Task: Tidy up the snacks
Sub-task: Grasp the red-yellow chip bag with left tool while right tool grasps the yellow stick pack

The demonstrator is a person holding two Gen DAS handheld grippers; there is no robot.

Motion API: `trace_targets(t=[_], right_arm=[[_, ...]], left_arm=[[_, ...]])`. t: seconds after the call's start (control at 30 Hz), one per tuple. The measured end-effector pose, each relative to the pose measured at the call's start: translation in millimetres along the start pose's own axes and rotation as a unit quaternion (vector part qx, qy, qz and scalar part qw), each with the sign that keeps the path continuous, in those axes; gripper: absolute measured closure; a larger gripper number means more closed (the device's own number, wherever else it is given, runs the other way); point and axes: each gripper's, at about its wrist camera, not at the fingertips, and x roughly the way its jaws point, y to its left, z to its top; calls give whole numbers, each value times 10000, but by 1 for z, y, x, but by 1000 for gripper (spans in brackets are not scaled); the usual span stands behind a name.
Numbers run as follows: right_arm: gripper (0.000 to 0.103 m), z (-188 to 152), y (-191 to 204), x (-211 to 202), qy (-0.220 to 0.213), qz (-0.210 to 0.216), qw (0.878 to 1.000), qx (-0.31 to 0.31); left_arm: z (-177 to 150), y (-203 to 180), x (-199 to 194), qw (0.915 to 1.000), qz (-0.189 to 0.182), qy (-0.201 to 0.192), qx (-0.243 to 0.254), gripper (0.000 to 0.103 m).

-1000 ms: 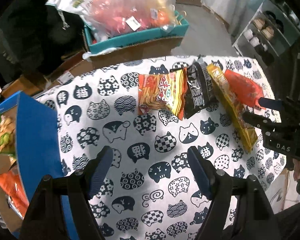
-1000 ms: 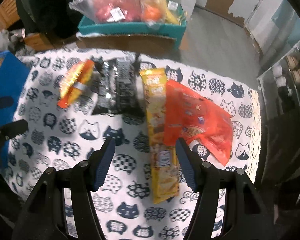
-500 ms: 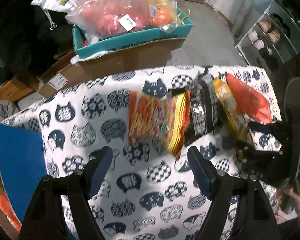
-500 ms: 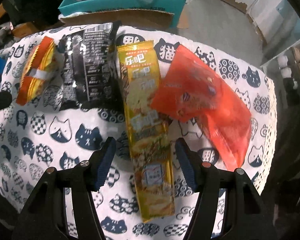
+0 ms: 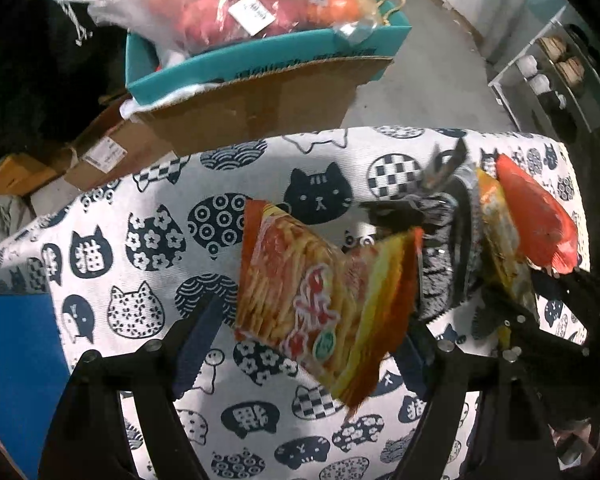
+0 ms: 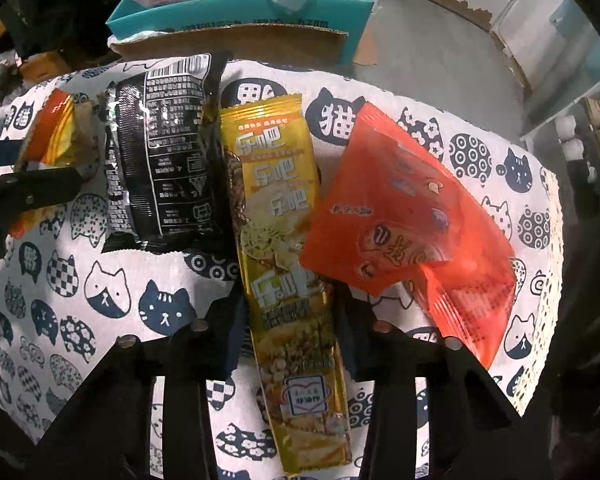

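Several snack packs lie in a row on a cat-print cloth (image 5: pixel 160 216). In the left wrist view an orange-yellow chip bag (image 5: pixel 324 300) lies between the open fingers of my left gripper (image 5: pixel 304 344), which straddles its near end. Beside it lie a black pack (image 5: pixel 440 264), a long gold pack (image 5: pixel 500 248) and a red pouch (image 5: pixel 536 216). In the right wrist view my right gripper (image 6: pixel 290 328) is open with its fingers on either side of the long gold pack (image 6: pixel 284 248). The black pack (image 6: pixel 164 152) lies to its left, the red pouch (image 6: pixel 412 224) to its right, and the chip bag (image 6: pixel 52 136) at far left.
A teal box (image 5: pixel 268 56) with bagged goods on a cardboard carton (image 5: pixel 260 108) stands beyond the table's far edge. A blue box (image 5: pixel 16 368) sits at the left. A shelf unit (image 5: pixel 560 60) stands at the far right. The table's right edge is near the red pouch.
Both grippers have moved forward and down toward the packs. The left now straddles the chip bag; the right has narrowed around the gold pack.
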Motion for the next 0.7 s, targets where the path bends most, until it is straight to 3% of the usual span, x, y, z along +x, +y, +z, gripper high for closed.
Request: trace_targets(t=[0.13, 0.2, 0.3, 0.7], right_arm=[[73, 0, 5, -1, -35, 29, 10000, -22], [74, -1, 8, -1, -37, 74, 10000, -27], [74, -2, 12, -5, -93, 44, 9999, -24], [74, -11, 17, -36, -402, 132, 9989, 204]], left_arm=[[-2, 11, 4, 9995, -201, -127, -194, 32], [-4, 14, 5, 9996, -140, -156, -170, 51], [-10, 19, 3, 9995, -200, -225, -139, 60], [-45, 31, -22, 9989, -54, -449, -83, 66]])
